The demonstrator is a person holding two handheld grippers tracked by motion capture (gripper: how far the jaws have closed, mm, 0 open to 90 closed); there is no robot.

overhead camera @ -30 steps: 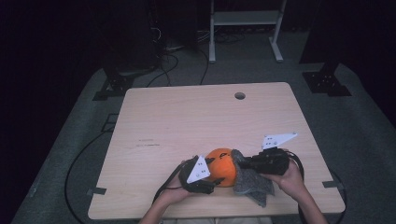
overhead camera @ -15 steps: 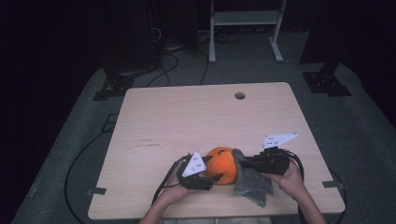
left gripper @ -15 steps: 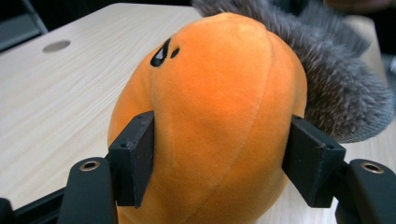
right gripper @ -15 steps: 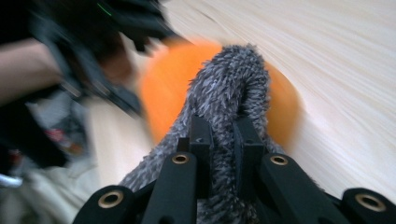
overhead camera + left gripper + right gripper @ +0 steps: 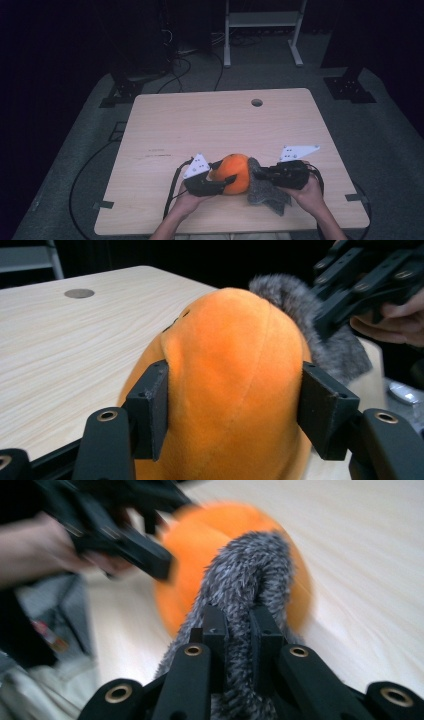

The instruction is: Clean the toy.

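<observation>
A round orange plush toy with a grey furry part lies near the front edge of the wooden table. My left gripper comes at it from the left. Its jaws have just been closing, and its pads now press on both sides of the orange plush toy. My right gripper comes in from the right, and in its own view the right gripper is shut on the grey fur. The orange body bulges behind that fur.
A round cable hole sits near the table's far edge. Beyond the table stand a white frame's legs and dark stand bases. Cables run over the grey floor on the left.
The left gripper's jaws have narrowed onto the orange plush, and its white plate has shifted slightly left. The right hand and the toy have stayed put.
</observation>
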